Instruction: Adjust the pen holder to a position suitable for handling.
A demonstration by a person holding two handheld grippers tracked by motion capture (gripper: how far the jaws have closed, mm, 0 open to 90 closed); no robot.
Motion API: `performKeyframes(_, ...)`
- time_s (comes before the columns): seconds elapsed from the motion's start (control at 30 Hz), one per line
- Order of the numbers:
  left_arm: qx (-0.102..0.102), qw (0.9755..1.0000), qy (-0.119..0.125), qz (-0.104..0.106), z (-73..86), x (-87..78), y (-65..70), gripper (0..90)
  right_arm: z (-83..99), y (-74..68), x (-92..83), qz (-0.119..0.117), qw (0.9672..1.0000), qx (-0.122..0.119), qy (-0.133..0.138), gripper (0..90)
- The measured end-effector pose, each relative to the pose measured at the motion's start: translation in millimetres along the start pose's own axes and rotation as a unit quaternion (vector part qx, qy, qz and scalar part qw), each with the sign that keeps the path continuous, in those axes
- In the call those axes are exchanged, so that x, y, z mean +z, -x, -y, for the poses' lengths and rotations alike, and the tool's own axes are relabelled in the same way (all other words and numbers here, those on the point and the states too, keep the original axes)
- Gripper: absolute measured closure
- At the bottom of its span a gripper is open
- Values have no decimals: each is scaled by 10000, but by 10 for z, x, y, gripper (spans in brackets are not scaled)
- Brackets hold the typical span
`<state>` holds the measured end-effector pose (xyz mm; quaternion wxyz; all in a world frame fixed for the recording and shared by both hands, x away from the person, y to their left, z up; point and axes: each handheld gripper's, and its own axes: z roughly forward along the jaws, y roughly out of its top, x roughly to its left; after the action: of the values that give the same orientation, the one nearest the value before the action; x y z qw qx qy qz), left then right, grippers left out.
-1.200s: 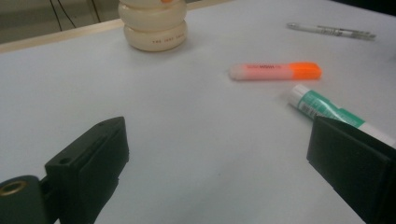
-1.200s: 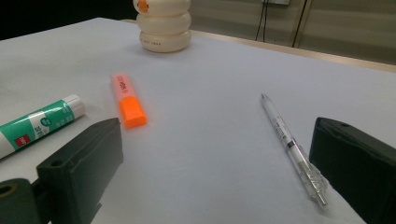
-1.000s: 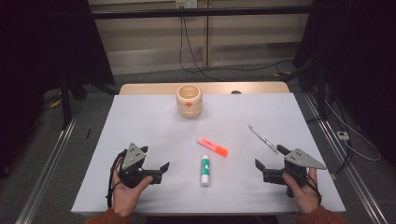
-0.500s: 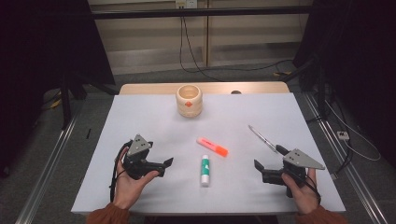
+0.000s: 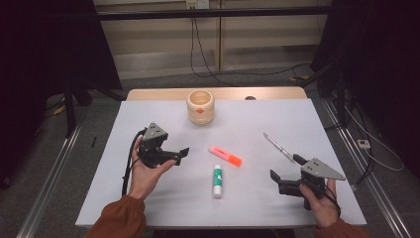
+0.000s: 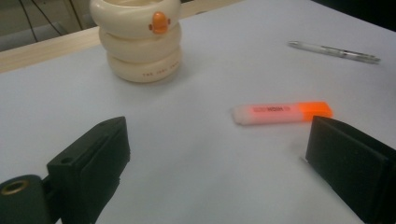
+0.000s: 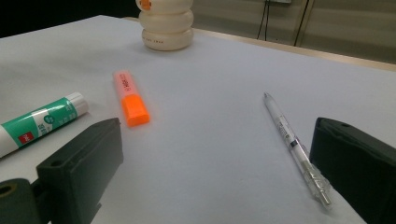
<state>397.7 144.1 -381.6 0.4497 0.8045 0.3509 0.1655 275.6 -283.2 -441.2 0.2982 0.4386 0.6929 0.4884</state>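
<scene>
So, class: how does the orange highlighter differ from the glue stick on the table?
The highlighter is pinkish with an orange cap and flat-sided; the glue stick is white with a green label and round. The highlighter lies slanted across the table, while the glue stick points straight away from the person. The highlighter lies nearer the cream pot; the glue stick is closer to the person. Both lie flat, untouched.

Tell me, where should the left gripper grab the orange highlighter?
Probably across the middle of the orange highlighter, coming down from above with the left gripper. It lies flat on the white table, long and narrow, with free space along both long sides, so the open jaws can straddle its short width there.
</scene>
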Motion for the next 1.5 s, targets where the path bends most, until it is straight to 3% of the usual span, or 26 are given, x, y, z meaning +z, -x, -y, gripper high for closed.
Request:
performKeyframes(0.13, -100, 9999, -63, -15, -67, 88, -46, 68, 0, -1, 2, -9, 10000, -18, 1, 23)
performKeyframes(0.23, -13, 9999, -103, -139, -120, 137, -70, 74, 1, -1, 5, -1, 10000, -15, -9, 23)
performKeyframes(0.43, -163, 9997, -56, -188, -232, 239, -149, 81, 2, -2, 5, 1, 10000, -12, -18, 23)
performKeyframes(0.83, -34, 9994, -120, -330, -489, 472, -212, 101, 5, 2, 11, -18, 10000, 0, -24, 23)
performKeyframes(0.9, -104, 9994, -85, -321, -535, 533, -241, 104, 6, 6, 13, -20, 10000, 10, -32, 24)
performKeyframes(1.13, -250, 9989, -88, -378, -684, 761, -381, 120, 19, 25, 21, -18, 10000, -5, -69, 23)
performKeyframes(1.4, -332, 9970, -174, -682, -903, 943, -573, 151, 26, 23, 12, -26, 10000, 6, -87, 24)
performKeyframes(1.5, -428, 9965, -227, -681, -964, 1045, -664, 155, 28, 23, 3, -40, 9999, -20, -93, 24)
